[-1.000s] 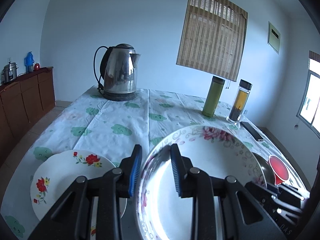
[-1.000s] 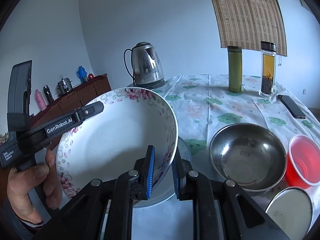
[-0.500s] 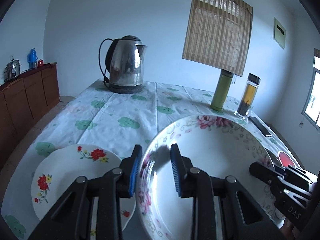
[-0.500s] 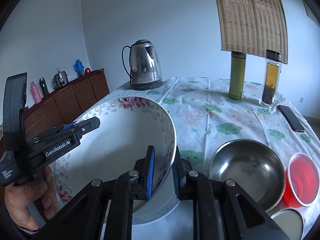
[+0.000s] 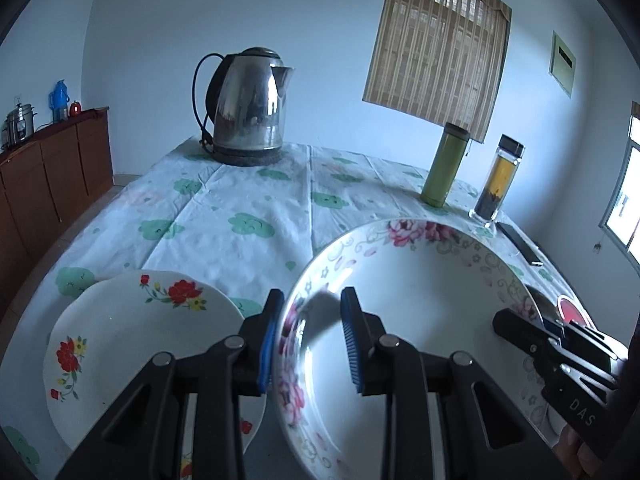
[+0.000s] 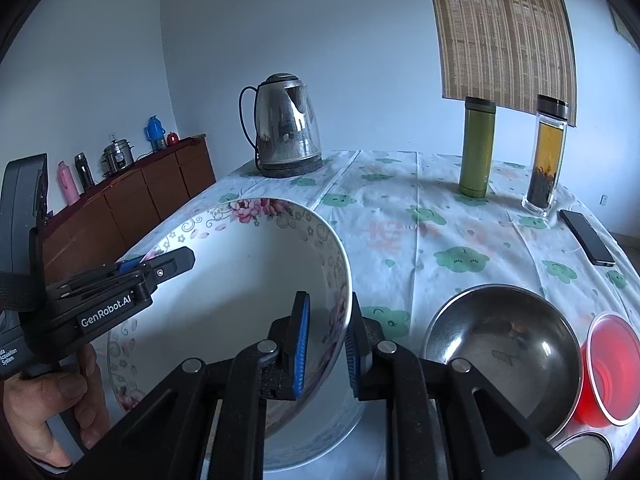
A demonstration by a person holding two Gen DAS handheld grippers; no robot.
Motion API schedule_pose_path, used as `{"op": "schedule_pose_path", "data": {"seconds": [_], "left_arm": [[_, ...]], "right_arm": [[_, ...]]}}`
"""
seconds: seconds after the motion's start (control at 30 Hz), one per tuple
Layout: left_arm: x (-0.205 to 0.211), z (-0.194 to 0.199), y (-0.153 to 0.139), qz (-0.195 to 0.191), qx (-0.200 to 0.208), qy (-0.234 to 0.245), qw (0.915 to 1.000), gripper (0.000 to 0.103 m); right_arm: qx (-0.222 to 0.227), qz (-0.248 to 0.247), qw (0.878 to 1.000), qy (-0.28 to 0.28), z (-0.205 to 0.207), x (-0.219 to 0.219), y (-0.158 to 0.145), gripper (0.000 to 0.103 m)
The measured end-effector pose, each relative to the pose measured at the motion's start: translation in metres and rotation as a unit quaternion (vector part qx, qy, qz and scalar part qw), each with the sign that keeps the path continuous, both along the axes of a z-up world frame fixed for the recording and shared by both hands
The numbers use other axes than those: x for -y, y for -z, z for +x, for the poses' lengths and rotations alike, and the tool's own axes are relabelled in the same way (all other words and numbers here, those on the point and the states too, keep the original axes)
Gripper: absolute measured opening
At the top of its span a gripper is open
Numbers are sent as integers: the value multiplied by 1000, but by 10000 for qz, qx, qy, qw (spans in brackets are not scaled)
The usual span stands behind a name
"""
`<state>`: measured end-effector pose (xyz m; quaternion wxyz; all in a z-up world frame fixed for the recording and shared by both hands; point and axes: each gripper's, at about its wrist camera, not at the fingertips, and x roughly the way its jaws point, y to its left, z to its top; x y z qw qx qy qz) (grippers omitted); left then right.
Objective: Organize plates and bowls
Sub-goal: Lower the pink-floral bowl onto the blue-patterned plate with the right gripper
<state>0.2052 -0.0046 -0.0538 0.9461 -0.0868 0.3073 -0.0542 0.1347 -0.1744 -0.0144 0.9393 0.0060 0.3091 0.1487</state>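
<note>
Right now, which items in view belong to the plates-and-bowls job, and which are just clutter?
Job items:
floral bowl, gripped on opposite rims by left gripper and right gripper
flowered plate
steel bowl

Lying about:
kettle
green flask
tea bottle
phone
red cup

White bowl [image 5: 420, 320] rimmed with pink flowers; white plate [image 5: 132, 344] with red flowers.

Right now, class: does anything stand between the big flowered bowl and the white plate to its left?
Nothing visible does. The bowl is gripped at opposite rims by the left gripper and the right gripper. The plate lies on the tablecloth right beside it. The metal bowl and red cup sit on the other side.
</note>
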Motion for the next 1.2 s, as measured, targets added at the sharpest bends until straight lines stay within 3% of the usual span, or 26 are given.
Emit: {"op": "schedule_pose_path", "data": {"seconds": [1.2], "left_arm": [[10, 11, 23, 196, -540, 160, 9982, 26]], "right_arm": [[-486, -53, 9988, 64, 16, 5, 25, 18]]}}
